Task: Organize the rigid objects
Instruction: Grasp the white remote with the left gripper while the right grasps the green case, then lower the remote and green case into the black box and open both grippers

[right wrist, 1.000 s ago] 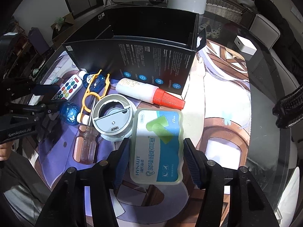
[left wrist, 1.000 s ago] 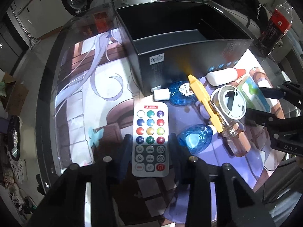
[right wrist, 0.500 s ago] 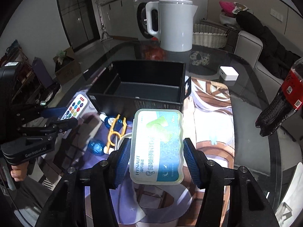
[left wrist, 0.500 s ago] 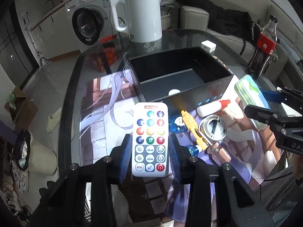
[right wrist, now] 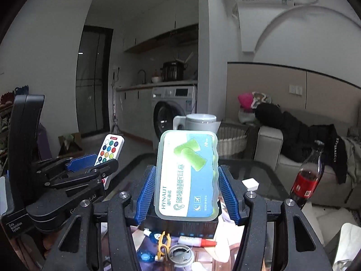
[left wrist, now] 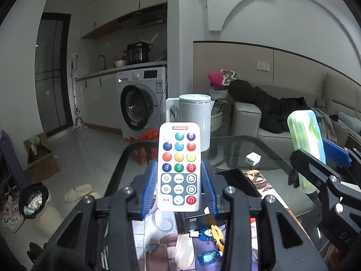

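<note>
My left gripper (left wrist: 179,189) is shut on a white remote (left wrist: 179,164) with coloured buttons and holds it high above the table, tilted up toward the room. It also shows in the right wrist view (right wrist: 109,153). My right gripper (right wrist: 187,192) is shut on a green and blue earplug case (right wrist: 188,176), also held high; the case shows edge-on in the left wrist view (left wrist: 306,142). The black box (right wrist: 191,225) lies below, mostly hidden behind the case.
On the mat below lie a yellow clip (right wrist: 163,244), blue round items (left wrist: 207,256), a white tube with a red cap (right wrist: 196,240) and a grey round lid (right wrist: 180,256). A white kettle (left wrist: 194,122), a cola bottle (right wrist: 308,176) and a small white cube (left wrist: 252,159) stand on the glass table.
Both grippers have risen and tilted upward with their objects, from looking down at the table to looking across the room. The remote and the earplug case were lifted off the mat.
</note>
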{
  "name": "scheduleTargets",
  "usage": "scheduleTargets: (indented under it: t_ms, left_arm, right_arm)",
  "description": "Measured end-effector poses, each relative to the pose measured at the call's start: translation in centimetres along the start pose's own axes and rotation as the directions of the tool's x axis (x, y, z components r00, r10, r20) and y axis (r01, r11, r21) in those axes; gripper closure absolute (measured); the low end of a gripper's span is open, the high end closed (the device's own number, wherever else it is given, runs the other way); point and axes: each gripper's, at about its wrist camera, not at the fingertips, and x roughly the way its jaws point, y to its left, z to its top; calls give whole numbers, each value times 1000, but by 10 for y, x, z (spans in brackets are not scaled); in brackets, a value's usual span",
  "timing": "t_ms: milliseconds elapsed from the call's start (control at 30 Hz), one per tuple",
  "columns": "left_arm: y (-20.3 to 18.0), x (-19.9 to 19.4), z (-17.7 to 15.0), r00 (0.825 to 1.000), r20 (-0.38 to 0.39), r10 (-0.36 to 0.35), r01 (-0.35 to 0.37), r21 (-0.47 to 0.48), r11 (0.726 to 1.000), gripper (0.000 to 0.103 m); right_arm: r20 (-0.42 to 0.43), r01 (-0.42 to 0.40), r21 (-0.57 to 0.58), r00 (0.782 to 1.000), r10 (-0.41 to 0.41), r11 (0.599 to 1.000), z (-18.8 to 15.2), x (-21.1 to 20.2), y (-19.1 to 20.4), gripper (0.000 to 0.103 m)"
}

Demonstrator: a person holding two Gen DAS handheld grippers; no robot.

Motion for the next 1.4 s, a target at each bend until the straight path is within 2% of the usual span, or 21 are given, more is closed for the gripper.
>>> scheduleTargets:
  t_ms: [167,267,433,633,733,833,900,933,1100,1200,1267,1400]
  left_arm:
    - [3,3,-1,1000,-9,-17,17,-7,1000,65]
    - [4,17,1,998,-18,-55,54,-46,998,65]
    - [8,52,8,997,-65,-42,35,-106,994,65]
    - [3,97,7,991,-129,-27,10,-130,991,65]
    - [-2,118,2,983,-179,-31,8,-128,992,65]
    - [-9,141,-5,961,-264,-85,48,-143,989,65]
    - [-16,154,-12,929,-340,-144,95,-158,983,65]
    - [-19,157,-15,920,-362,-151,100,-155,983,65]
    - [-31,169,-25,889,-435,-141,94,-129,987,65]
    - [-32,178,-33,858,-493,-145,92,-131,987,65]
    - [-35,184,-38,833,-534,-145,91,-127,988,65]
    - [-34,186,-45,809,-572,-133,81,-115,990,65]
  right_arm:
    - [-4,-17,18,1000,17,1000,1,3,-1,47]
    - [-6,-32,19,999,32,999,-1,15,-7,47]
    - [27,-17,7,999,17,1000,6,46,-22,47]
    - [-47,-17,75,999,20,997,2,108,-43,47]
    - [-128,-41,115,990,56,993,-5,143,-49,47]
    - [-200,-49,139,977,76,989,-14,168,-54,47]
    - [-246,-58,178,964,101,982,-22,183,-62,47]
    - [-269,-61,197,957,113,979,-25,189,-65,47]
    - [-377,-72,299,907,187,952,-47,216,-82,47]
    - [-426,-77,330,877,222,941,-60,224,-86,47]
    - [-465,-91,346,848,255,934,-68,227,-83,47]
    - [-523,-92,353,806,277,931,-81,234,-79,47]
